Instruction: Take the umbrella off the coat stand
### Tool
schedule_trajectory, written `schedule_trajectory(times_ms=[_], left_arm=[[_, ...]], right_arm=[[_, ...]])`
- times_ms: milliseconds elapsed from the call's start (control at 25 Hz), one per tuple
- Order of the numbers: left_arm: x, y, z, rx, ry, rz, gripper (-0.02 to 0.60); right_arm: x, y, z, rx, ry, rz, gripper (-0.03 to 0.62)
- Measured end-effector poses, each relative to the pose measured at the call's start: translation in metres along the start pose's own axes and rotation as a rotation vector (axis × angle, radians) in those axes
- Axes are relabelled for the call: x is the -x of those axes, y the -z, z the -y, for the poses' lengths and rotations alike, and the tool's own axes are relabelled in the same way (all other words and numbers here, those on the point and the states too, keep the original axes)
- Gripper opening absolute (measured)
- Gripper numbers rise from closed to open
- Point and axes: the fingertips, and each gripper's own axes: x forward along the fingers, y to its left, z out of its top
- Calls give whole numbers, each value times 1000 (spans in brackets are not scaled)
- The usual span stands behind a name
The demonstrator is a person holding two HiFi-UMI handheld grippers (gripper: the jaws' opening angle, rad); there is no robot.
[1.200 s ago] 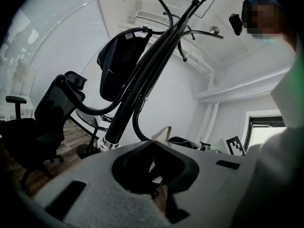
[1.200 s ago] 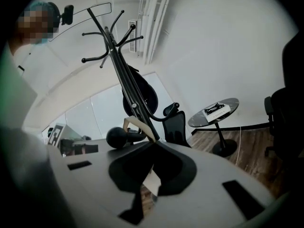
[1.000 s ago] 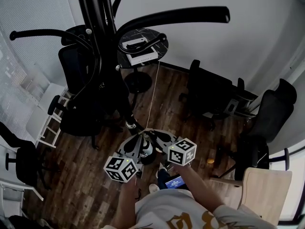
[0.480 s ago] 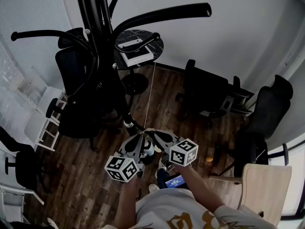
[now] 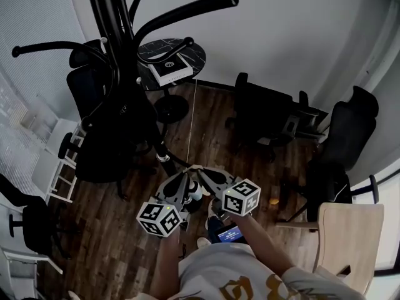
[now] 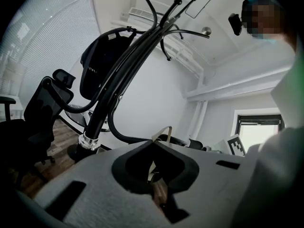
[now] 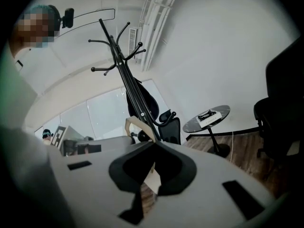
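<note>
Coat stand (image 5: 117, 36) slid left in view; left tool (image 6: 152, 144) and right tool (image 7: 153, 144) sit clenched, empty, grab not started.

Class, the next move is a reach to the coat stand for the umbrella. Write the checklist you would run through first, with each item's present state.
1. Left gripper open for a grasp: not ok, jaw tips meet.
2. Right gripper open: not ok, jaw tips meet.
3. Grippers up at the coat stand: not ok, both sit low, close to the person's body.
4. Umbrella singled out among the black rods: cannot tell.
5. Room around the stand: not ok, an office chair crowds it.
</note>
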Motion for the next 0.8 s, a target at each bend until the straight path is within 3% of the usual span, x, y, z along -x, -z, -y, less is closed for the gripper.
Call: schedule_trajectory(times_ms=[560,800], left_arm=[[15,14,24,3,40,-23,21],[22,18,24,10,22,-25,21]], right_arm=[[30,11,-20,12,13,2,14],[31,16,-24,18,-3,-11,14]])
